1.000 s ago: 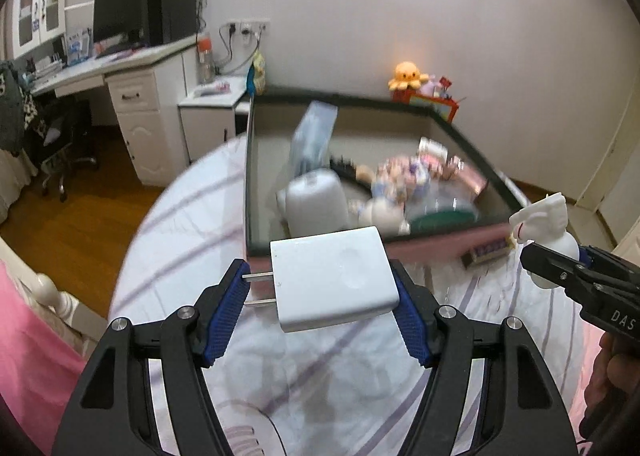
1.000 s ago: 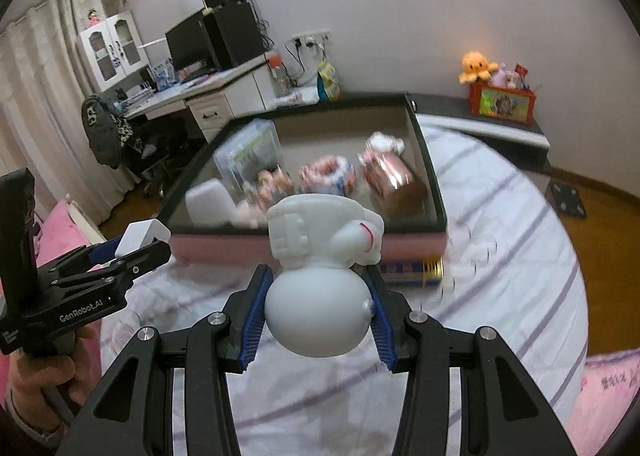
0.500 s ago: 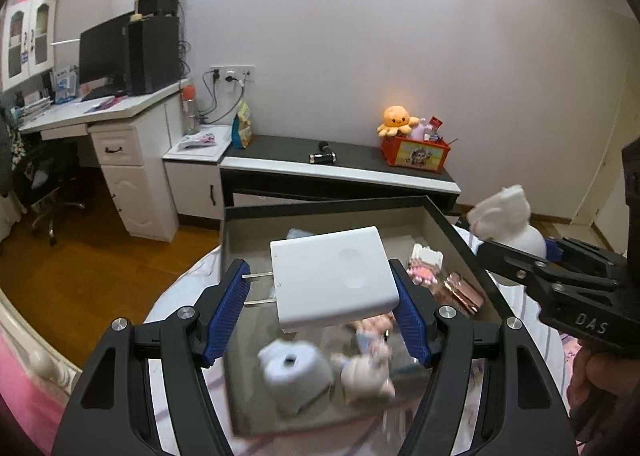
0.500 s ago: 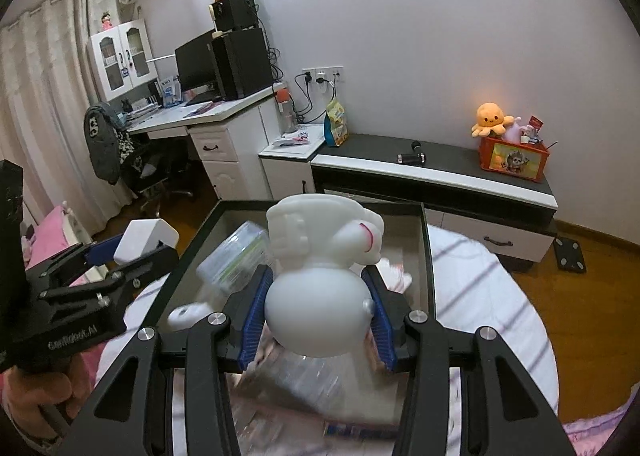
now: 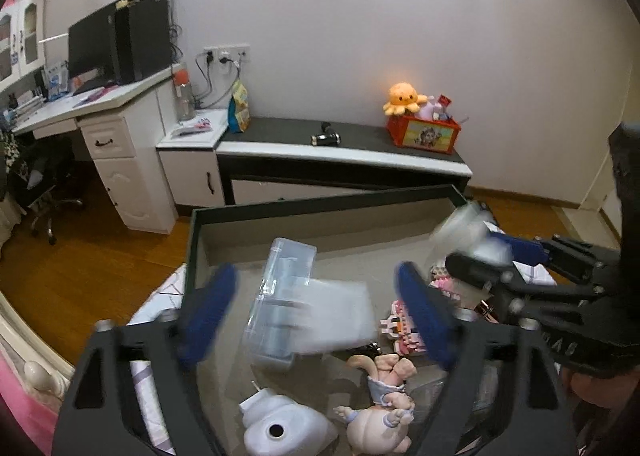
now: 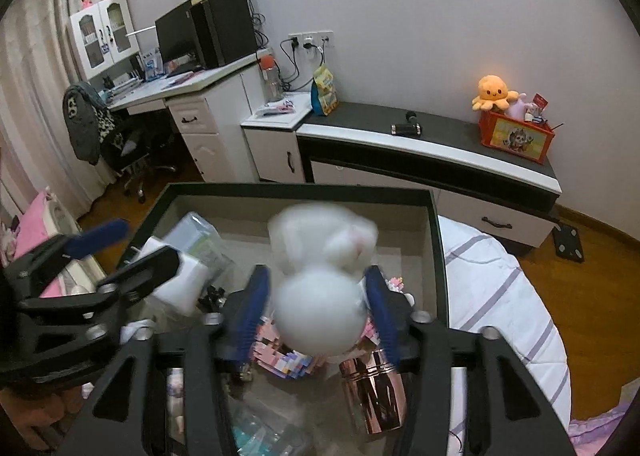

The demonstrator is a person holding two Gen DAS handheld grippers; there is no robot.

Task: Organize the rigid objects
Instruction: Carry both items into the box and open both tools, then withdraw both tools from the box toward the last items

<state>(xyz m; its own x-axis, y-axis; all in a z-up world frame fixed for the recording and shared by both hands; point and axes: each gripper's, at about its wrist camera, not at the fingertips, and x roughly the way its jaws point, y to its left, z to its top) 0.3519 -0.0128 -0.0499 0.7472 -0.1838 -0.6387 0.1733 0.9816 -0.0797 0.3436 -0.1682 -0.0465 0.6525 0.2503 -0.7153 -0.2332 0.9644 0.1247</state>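
Observation:
My left gripper (image 5: pixel 316 316) is open over the dark-rimmed storage box (image 5: pixel 320 207). The white plug adapter (image 5: pixel 336 316) is a blur between the spread fingers, falling free. My right gripper (image 6: pixel 316 312) has its jaws spread apart, and the white round figurine (image 6: pixel 320 288) is a blur between them, dropping toward the box (image 6: pixel 304 189). The right gripper also shows in the left wrist view (image 5: pixel 496 256). The left gripper shows in the right wrist view (image 6: pixel 120 252) with the white adapter (image 6: pixel 180 284) beside it.
The box holds a clear plastic case (image 5: pixel 280 296), a white charger (image 5: pixel 284 432), a doll (image 5: pixel 384 396), pink block toys (image 6: pixel 280 356) and a rose-gold can (image 6: pixel 372 392). The box sits on a striped bed (image 6: pixel 500 296). A low cabinet (image 6: pixel 420 159) and a desk stand behind.
Both grippers opened over the box. The adapter and the figurine left the fingers and are dropping. Both grippers moved further forward over the box.

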